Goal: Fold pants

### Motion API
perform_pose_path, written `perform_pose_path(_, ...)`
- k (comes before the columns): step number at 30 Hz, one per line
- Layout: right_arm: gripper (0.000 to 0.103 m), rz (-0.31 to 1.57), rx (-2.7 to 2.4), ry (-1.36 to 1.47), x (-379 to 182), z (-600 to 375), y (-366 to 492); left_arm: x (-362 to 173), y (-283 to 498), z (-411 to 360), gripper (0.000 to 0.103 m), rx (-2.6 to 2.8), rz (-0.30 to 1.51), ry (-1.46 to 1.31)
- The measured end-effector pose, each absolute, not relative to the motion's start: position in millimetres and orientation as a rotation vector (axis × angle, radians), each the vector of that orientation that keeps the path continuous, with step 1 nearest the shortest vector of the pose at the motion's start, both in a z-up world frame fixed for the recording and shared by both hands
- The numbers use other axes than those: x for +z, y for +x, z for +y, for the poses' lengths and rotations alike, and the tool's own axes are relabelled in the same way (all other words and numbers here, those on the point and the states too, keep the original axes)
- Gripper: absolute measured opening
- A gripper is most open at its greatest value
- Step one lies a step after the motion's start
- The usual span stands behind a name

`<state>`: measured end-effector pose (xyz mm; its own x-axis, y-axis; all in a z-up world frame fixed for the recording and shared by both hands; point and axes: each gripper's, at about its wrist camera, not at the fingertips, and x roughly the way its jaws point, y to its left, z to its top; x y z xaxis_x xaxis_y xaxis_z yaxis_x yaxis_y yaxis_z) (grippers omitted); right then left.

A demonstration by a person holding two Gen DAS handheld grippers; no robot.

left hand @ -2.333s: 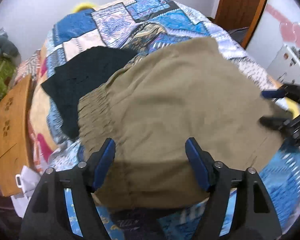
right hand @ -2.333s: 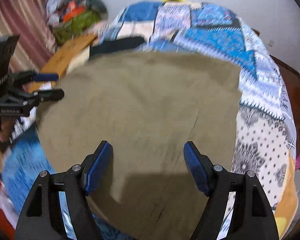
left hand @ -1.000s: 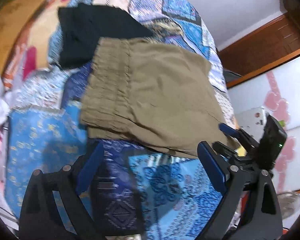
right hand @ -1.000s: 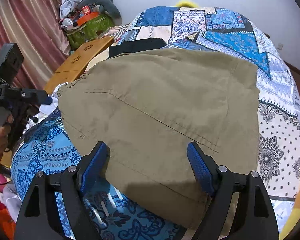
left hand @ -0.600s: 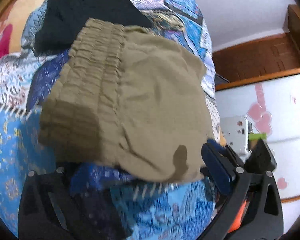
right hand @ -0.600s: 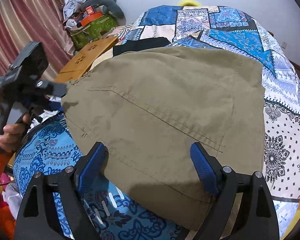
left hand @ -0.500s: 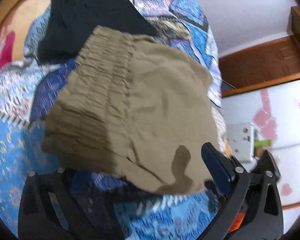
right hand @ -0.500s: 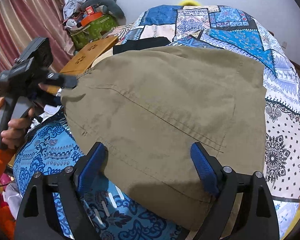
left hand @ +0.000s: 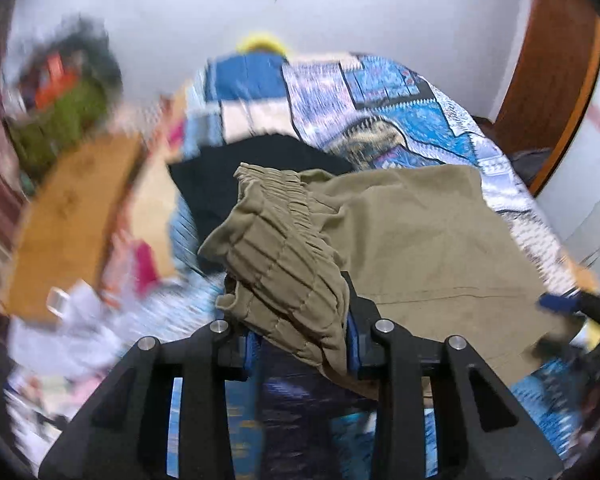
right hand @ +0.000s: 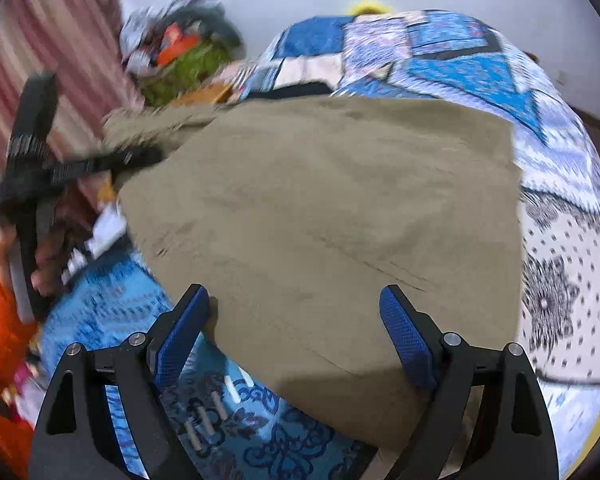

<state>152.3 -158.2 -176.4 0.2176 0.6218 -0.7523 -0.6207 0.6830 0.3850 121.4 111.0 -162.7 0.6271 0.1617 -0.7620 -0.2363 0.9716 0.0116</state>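
Now clamped: left hand-held gripper (left hand: 300,340) grips pants (left hand: 380,240) waistband, open a second ago | right hand-held gripper (right hand: 294,336) spread, empty | next fold can begin.

We see a patchwork bedspread (left hand: 384,120) at upper centre, a black garment (left hand: 236,176) left of centre, a wooden board (left hand: 72,208) at left.

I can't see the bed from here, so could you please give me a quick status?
Left gripper shut on pants waistband, lifted. Right gripper open over the pants. Black garment just behind.
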Motion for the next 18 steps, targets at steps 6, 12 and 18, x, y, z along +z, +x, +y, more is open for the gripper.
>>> perform_pose_path(6, 0.085, 1.020, 0.745, -0.003, -175.2, -181.2, 147.6, -130.6, 105.1, 110.6, 0.032, 0.340, 0.764, 0.070)
perform_pose_path(12, 0.085, 1.027, 0.724, -0.073, -184.9, -181.7, 145.1, -95.9, 105.9, 77.1, 0.030, 0.248, 0.682, 0.130)
perform_pose_path(18, 0.086, 1.046, 0.740, -0.003, -191.2, -189.9, 151.4, -68.9, 128.0, 41.7, 0.027, -0.032, 0.687, 0.022)
